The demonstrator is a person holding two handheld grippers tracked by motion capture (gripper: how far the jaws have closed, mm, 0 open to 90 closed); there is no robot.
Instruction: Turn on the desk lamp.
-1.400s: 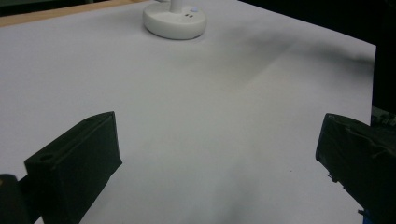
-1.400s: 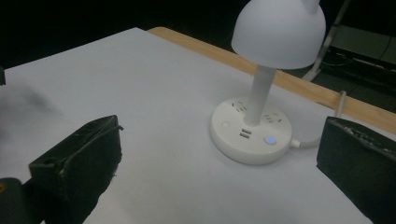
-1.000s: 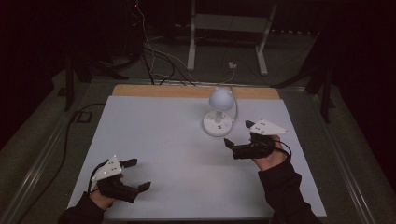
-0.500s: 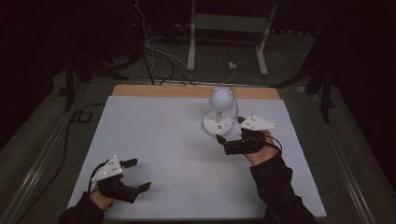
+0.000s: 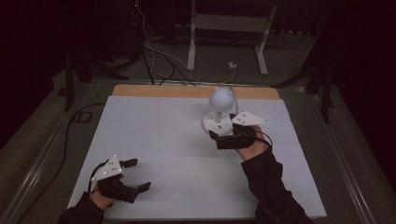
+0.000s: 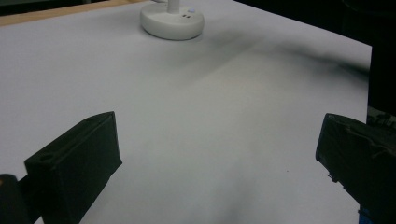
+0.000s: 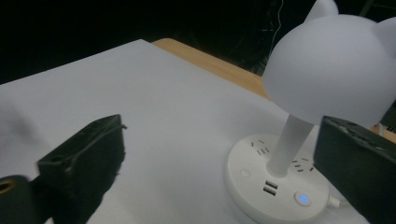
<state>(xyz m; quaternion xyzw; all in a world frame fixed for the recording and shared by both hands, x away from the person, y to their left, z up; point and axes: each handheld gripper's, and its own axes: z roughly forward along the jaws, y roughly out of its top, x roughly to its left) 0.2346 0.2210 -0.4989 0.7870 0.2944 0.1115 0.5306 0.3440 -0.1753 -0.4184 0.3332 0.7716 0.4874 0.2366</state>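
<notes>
The jaws of the right gripper are found spread apart with nothing between them, their tips just beside the near edge of the lamp's base. In the right gripper view one jaw stands left of the base and the other crosses in front of its right side. The small white plastic desk lamp with a domed, eared shade stands upright on a round socket base toward the far right of the white table top, near the wooden strip. A blue-lit button is noted on the base.

The lamp is judged light, rigid and smooth. The shade is judged too wide and slippery for the jaws; the thin stem is judged the best place to grip, low down.

The left gripper is held at the near left edge, well apart from the lamp, its jaws likewise spread and empty.
</notes>
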